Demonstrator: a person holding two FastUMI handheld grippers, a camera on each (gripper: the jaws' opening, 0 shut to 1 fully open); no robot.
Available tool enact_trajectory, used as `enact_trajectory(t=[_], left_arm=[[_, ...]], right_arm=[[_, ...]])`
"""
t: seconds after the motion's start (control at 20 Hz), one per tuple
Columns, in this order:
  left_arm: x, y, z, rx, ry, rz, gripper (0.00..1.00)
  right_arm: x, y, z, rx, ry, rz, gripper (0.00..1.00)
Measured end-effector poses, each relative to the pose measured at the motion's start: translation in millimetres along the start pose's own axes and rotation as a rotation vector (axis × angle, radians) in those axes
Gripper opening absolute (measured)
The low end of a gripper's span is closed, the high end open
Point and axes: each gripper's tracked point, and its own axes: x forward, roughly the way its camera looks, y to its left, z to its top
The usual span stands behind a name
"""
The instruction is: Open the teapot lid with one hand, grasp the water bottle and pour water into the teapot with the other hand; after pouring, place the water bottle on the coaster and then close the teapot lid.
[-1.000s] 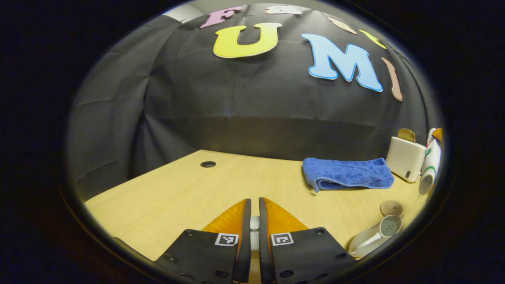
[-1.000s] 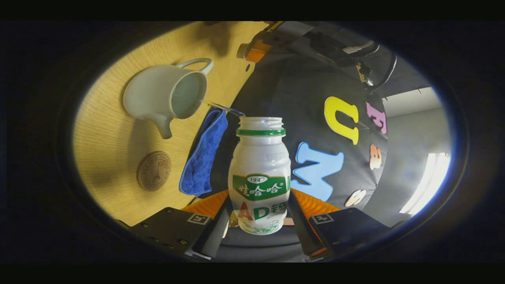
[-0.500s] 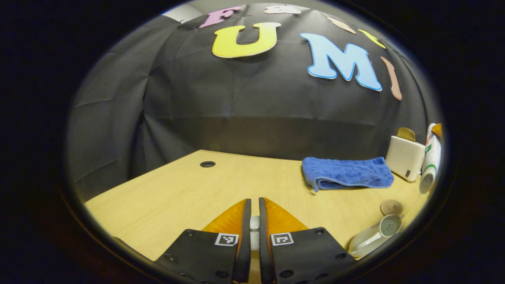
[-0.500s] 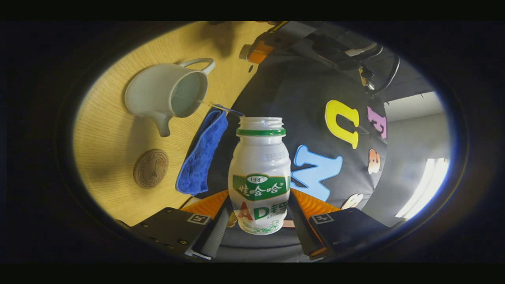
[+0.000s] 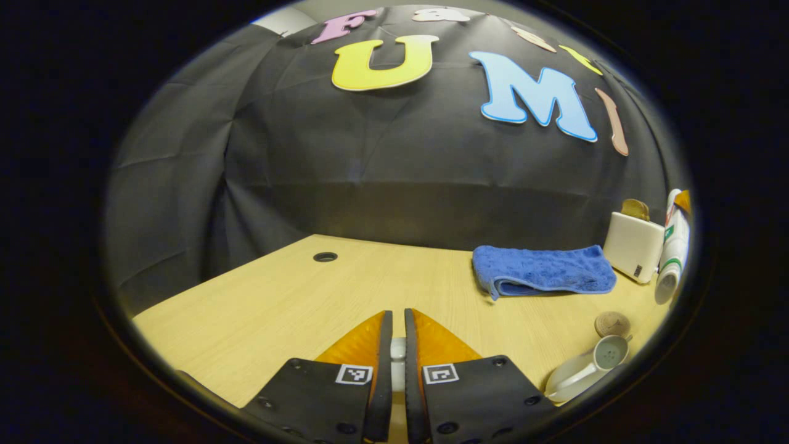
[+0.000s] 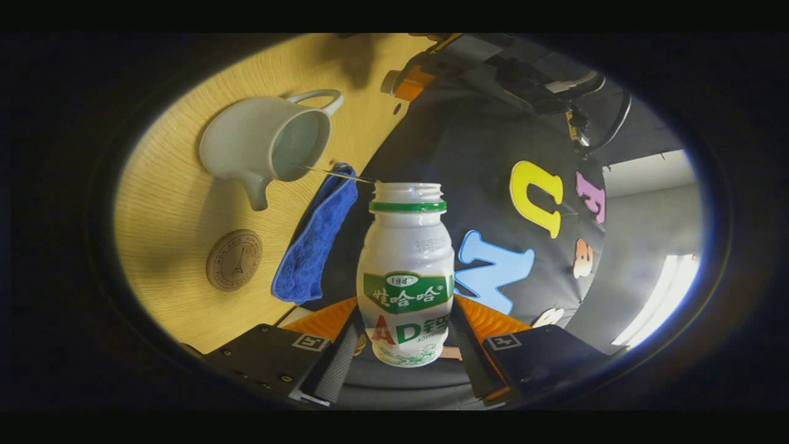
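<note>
White plastic bottle with a green neck band (image 6: 405, 271) sits clamped between both fingers of the right gripper (image 6: 404, 354), tipped sideways, a thin stream running from its mouth to the open white ceramic teapot (image 6: 265, 145) on the pale wooden table (image 6: 172, 246). Left gripper (image 5: 393, 351) is nearly closed on a small white piece, probably the lid knob. Round wooden coaster (image 6: 234, 259) lies near the teapot. Steady tilt should keep the stream inside the rim.

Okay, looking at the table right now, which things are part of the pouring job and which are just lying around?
Part of the job: water bottle in the right gripper, open teapot, lid in the left gripper, round coaster.

Lying about: blue cloth, white box.
</note>
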Motion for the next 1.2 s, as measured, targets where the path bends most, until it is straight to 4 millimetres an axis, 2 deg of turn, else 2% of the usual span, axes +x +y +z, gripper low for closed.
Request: enact_trajectory(t=[1.0, 1.2], left_arm=[[-0.1, -2.0, -0.6, 0.009, 0.003, 0.01, 0.19], [-1.1, -0.7, -0.3, 0.006, 0.001, 0.011, 0.19]], right_arm=[[-7.1, 3.4, 14.6, -0.089, -0.044, -0.007, 0.77], [-8.0, 12.1, 13.1, 0.005, -0.038, 0.005, 0.77]])
